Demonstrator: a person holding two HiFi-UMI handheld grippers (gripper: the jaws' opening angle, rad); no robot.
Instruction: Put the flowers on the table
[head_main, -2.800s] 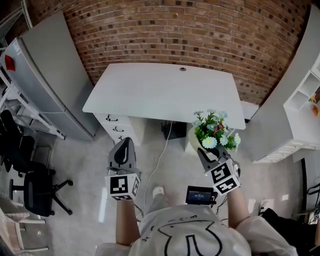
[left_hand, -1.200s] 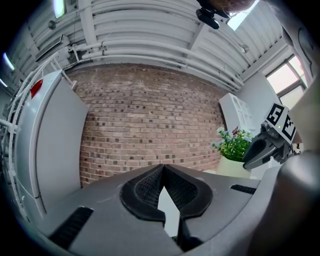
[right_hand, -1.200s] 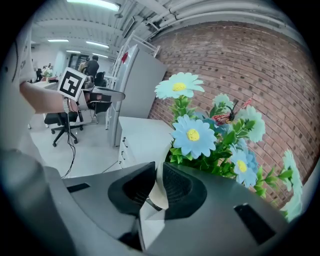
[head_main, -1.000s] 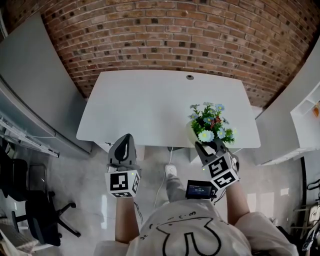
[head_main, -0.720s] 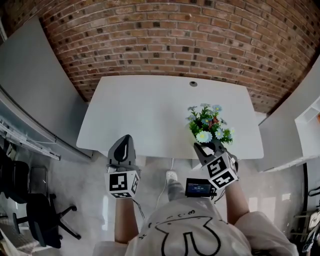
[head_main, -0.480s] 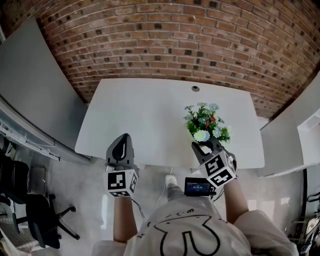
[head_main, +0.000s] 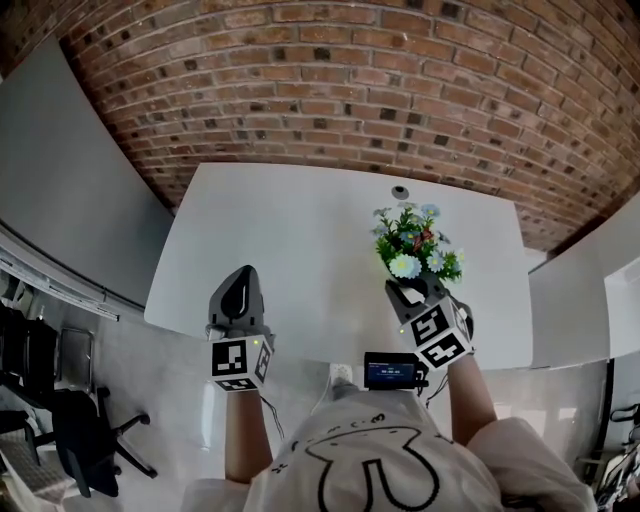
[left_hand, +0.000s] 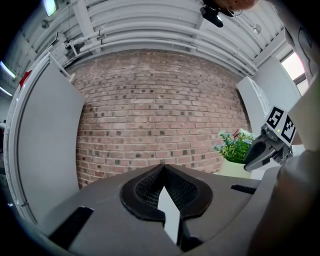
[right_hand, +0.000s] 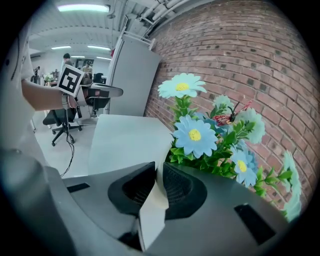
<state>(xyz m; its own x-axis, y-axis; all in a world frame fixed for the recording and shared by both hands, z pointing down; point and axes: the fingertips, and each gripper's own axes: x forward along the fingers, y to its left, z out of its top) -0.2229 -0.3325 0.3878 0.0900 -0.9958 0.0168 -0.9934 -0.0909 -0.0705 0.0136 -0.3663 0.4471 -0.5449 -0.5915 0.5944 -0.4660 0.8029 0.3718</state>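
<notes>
R gripper (right_hand: 159, 174): jaws pinched shut on thin white rim of flower pot (right_hand: 151, 212), pot wall sandwiched betw. the pads. Contents: flowers (right_hand: 196, 135), blue/white daisy heads, green leaves, small red butterfly ornament (right_hand: 231, 117); look artificial. Location: pot over right-near part of white table (head_main: 290, 240), close to front edge; set down or just above, can't tell. L gripper (left_hand: 162, 167): jaws closed tip to tip, nothing betw. them, at table's left-near edge, well apart from pot. Backdrop: brick wall (head_main: 320, 80). Handling, est.: light, prob. top-heavy w/ foliage. Rim thin & smooth, so pot may swing in a one-side pinch. Keep upright, lower flat. Blooms soft, no grip there.
</notes>
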